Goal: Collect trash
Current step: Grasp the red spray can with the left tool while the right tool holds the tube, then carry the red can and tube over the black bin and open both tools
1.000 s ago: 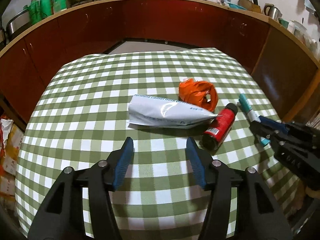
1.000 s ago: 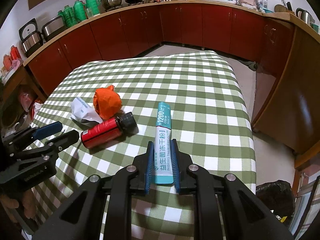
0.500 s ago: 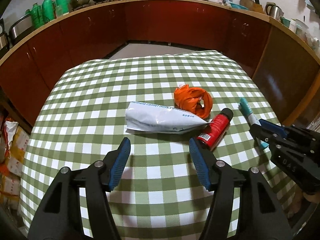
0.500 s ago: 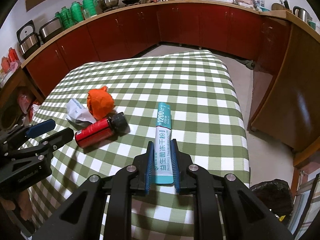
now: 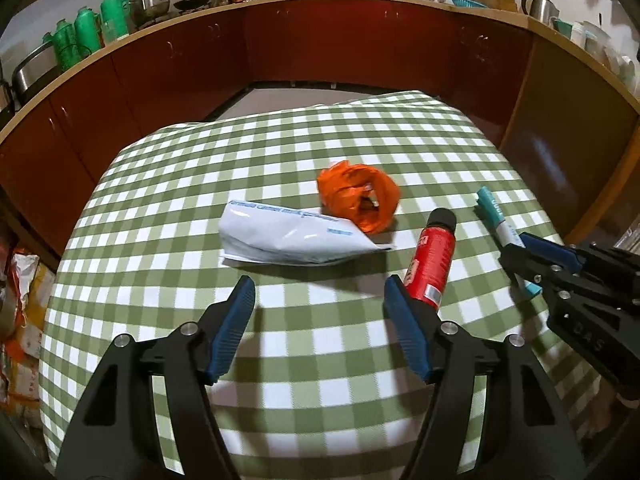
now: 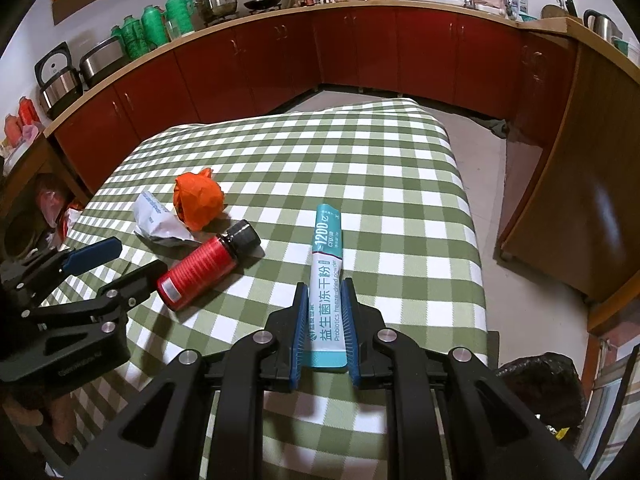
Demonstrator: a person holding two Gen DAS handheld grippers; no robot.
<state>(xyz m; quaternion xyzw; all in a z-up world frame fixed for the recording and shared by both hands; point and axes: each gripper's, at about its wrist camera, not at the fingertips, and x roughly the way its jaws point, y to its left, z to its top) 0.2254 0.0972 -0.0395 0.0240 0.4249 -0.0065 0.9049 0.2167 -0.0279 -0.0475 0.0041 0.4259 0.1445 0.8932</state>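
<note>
My right gripper (image 6: 325,285) is shut on a long teal and white powder sachet (image 6: 327,276), which sticks out forward over the checked tablecloth (image 6: 360,168). From the left wrist view the sachet (image 5: 496,216) shows at the right, held in the right gripper (image 5: 520,250). My left gripper (image 5: 320,296) hovers open above the cloth, just short of a white plastic pouch (image 5: 292,236). A crumpled orange bag (image 5: 358,196) lies behind the pouch. A red bottle with a black cap (image 5: 432,260) lies beside the left gripper's right finger.
A dark red cabinet run (image 5: 320,48) with a cluttered counter wraps around the table. Green flasks (image 5: 88,36) stand on the left counter. A black trash bag (image 6: 540,384) sits on the floor right of the table. Colourful bags (image 5: 20,300) are piled at the left.
My left gripper has risen and pulled back a little, so the pouch, orange bag and bottle look farther off. The right gripper still holds the sachet, lifted slightly.
</note>
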